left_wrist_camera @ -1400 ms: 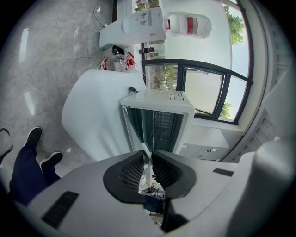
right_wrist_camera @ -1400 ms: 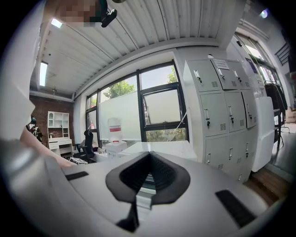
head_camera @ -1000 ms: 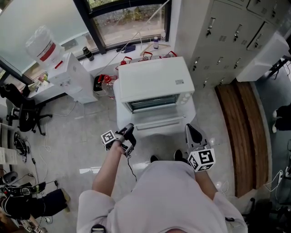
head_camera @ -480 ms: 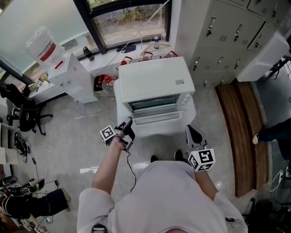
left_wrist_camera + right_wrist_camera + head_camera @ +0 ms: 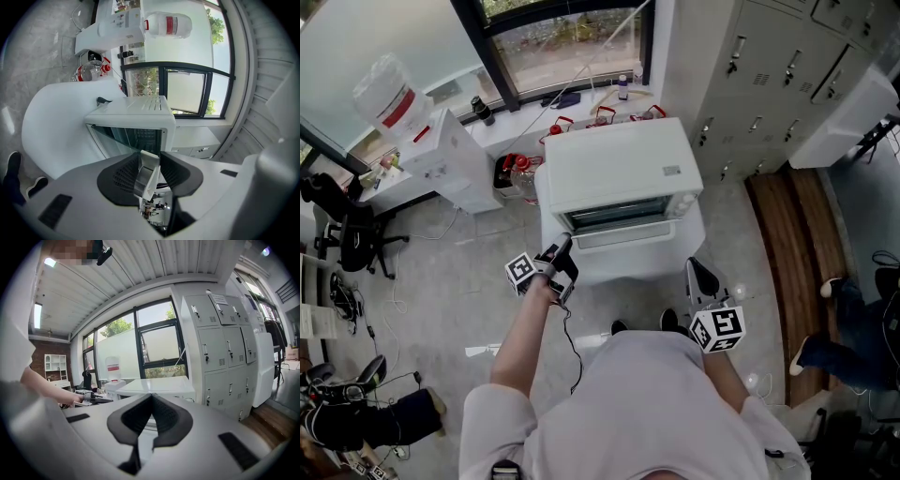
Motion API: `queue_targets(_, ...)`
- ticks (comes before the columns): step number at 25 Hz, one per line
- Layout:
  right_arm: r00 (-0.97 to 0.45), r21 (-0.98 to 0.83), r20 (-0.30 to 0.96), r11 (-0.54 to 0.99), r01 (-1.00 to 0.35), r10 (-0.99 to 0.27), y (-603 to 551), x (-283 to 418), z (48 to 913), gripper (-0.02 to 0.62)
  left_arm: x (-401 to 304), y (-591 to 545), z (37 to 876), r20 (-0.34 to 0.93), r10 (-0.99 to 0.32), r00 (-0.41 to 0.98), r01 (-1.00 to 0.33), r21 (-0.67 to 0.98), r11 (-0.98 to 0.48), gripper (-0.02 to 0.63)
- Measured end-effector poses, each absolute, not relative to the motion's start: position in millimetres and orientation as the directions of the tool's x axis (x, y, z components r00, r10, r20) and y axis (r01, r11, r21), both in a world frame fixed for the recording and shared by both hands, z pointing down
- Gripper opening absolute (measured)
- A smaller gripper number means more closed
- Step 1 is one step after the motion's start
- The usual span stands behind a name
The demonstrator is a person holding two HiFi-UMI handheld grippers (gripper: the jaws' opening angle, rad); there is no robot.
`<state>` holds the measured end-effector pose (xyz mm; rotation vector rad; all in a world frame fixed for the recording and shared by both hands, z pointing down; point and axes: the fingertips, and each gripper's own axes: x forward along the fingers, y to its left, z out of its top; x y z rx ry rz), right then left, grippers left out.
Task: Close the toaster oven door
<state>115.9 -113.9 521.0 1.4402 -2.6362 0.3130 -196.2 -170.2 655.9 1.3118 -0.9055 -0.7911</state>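
Toaster oven door (image 5: 619, 232) sits tilted, not quite shut, long axis left-right, up on the white bench (image 5: 614, 272). Left gripper (image 5: 564, 247) is at its left end, way nearer than the closed, empty right gripper (image 5: 697, 272). Only the left gripper view shows this: jaws have just been opening, door's edge seemingly loose between them.

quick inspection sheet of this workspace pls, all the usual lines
surface: white stand bears the toaster oven
job's things: oven door ajar, not yet shut
clutter: water jugs beside the stand, small bottle on sill
grippers: left gripper open, jaws have just been opening, door handle between them; right gripper shut, empty
cables: black cord below left gripper
surroundings: lockers, water dispenser, office chair
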Motion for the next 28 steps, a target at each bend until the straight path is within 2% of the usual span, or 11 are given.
queue_targets(10, -0.537, -0.122, 0.208, 0.523, -0.844, -0.818, -119, 116, 523, 0.008, -203, -187, 649, 0.08, -0.9, 0.429, -0.053, 0.997, 0.063, 0.147)
queue_targets(23, -0.525, -0.123, 0.211, 0.51, -0.851, -0.825, -119, 119, 523, 0.008, -213, -211, 648, 0.058, -0.913, 0.405, -0.034, 0.998, 0.048, 0.152)
queue_targets(28, -0.524, -0.125, 0.206, 0.509, -0.852, -0.826, -120, 119, 522, 0.008, -216, -208, 647, 0.064, -0.912, 0.406, -0.061, 0.997, 0.043, 0.132)
